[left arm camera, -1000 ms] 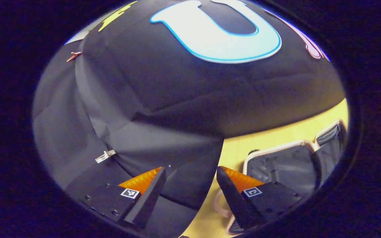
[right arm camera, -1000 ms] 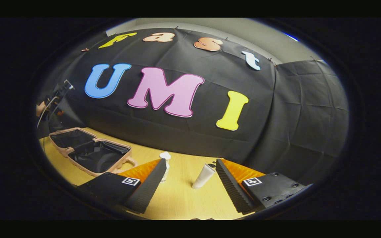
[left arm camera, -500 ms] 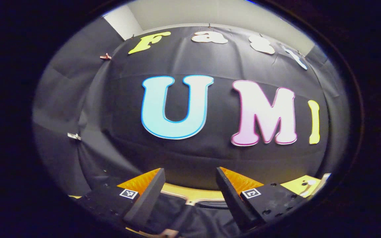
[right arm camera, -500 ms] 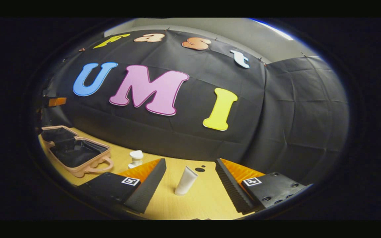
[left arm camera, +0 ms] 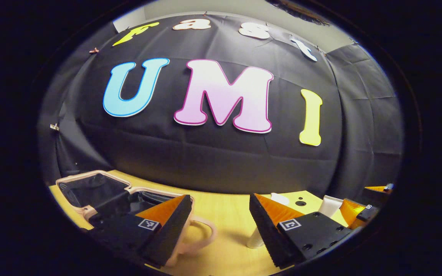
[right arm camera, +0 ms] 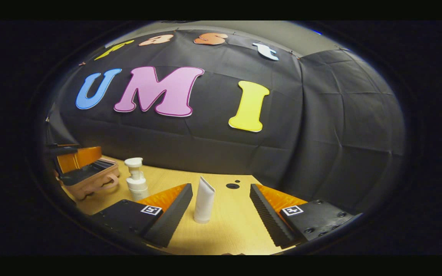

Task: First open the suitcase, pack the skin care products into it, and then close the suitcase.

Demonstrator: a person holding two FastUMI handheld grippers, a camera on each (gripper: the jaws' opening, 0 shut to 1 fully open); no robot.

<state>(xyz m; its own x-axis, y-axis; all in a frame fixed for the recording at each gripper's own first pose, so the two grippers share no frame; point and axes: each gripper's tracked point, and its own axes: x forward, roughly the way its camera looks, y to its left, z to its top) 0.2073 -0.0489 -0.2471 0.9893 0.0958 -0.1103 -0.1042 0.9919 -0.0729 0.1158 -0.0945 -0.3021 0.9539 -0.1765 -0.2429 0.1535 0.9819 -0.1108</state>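
Note:
The pink suitcase (left arm camera: pixel 102 188) lies open on the wooden table (left arm camera: pixel 225 214), its black lining showing, with its handle (left arm camera: pixel 205 234) toward me. My left gripper (left arm camera: pixel 221 224) hovers open over the suitcase's near edge. A white pump bottle (right arm camera: pixel 136 180) stands right of the suitcase (right arm camera: pixel 90 180); in the left gripper view the bottle (left arm camera: pixel 280 198) is partly hidden behind the right finger. A white tube (right arm camera: pixel 204 199) stands upright on its cap just ahead of my open right gripper (right arm camera: pixel 221 209), slightly left of the gap's middle. The tube (left arm camera: pixel 330 205) also appears beside the right gripper (left arm camera: pixel 363 201).
Two small dark holes (right arm camera: pixel 232 186) sit in the table top behind the tube. The booth's black cloth wall (right arm camera: pixel 213 145) closes the table's far side. The left gripper's orange finger (right arm camera: pixel 79 157) hangs over the suitcase at the left edge.
The left gripper has swung from facing the wall round to the suitcase and bottles. The right gripper has dropped lower and closer to the tube, which now stands before its fingers.

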